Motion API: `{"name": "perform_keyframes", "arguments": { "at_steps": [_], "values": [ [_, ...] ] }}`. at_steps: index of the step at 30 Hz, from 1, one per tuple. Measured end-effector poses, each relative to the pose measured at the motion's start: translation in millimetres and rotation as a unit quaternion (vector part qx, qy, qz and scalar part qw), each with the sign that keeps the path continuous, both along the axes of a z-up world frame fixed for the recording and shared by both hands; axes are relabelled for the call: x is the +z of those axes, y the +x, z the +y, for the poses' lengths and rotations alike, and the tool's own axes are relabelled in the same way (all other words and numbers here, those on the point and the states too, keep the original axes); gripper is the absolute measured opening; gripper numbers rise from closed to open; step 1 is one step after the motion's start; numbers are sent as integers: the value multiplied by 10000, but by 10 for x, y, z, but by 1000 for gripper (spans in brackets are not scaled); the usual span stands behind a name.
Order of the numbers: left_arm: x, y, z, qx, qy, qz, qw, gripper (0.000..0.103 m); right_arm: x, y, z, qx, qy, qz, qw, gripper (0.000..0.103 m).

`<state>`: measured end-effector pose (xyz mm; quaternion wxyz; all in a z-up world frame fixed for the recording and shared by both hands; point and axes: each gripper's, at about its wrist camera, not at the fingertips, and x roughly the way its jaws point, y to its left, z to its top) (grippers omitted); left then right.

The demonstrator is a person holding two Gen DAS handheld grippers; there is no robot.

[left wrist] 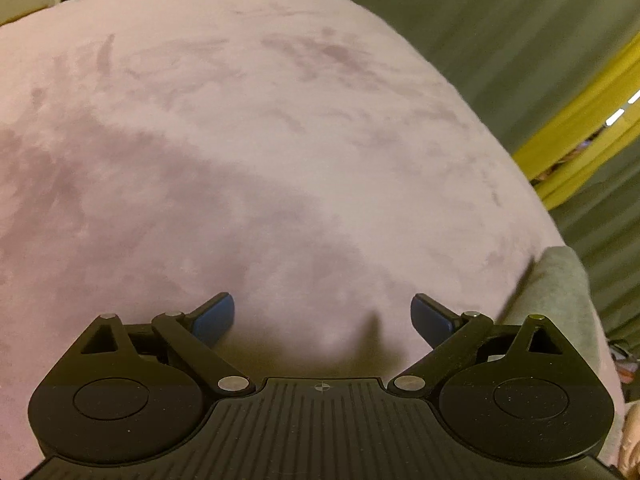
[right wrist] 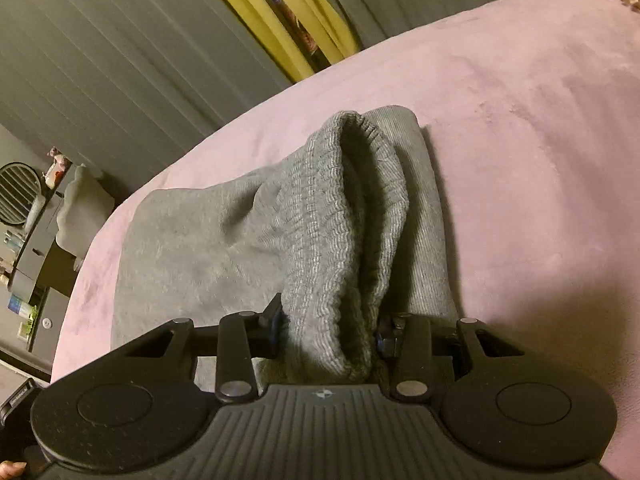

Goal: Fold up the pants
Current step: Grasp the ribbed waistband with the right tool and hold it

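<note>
- Pants [right wrist: 224,240]: grey knit, lying bunched and partly folded on the pink blanket [right wrist: 520,120], near its edge.
- Handling, judged: soft, limp, light; thick ribbed waistband [right wrist: 340,220] gives the firmest hold, since the thin leg fabric would sag and slip.
- Right gripper [right wrist: 328,332]: jaws closed on the waistband, fabric bulging between them; tool low, angled along the garment.
- Left gripper [left wrist: 322,316]: jaws spread wide, holding nothing; hovers over bare blanket, blue pads [left wrist: 216,314] clear of cloth.
- A grey pants edge [left wrist: 560,292] shows at the right of the left view, beside that gripper.
</note>
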<state>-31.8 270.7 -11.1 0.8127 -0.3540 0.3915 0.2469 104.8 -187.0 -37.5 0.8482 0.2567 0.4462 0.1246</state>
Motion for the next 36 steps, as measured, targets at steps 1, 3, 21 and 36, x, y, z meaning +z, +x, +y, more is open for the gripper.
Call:
{"name": "perform_keyframes", "arguments": {
  "at_steps": [1, 3, 21, 36],
  "values": [
    [-25, -21, 34, 75, -9, 52, 10000, 98, 15, -12, 19, 67, -63, -21, 10000, 43],
    [-79, -111, 106, 290, -88, 56, 9995, 98, 30, 18, 105, 126, -107, -29, 9999, 46],
    [-136, -713, 402, 1902, -141, 297, 9812, 98, 121, -286, -2, 110, -237, -641, 9976, 40],
    [-119, -874, 472, 1983, -142, 351, 9794, 98, 74, -310, 91, 174, -816, -608, 9947, 41]
  ]
}}
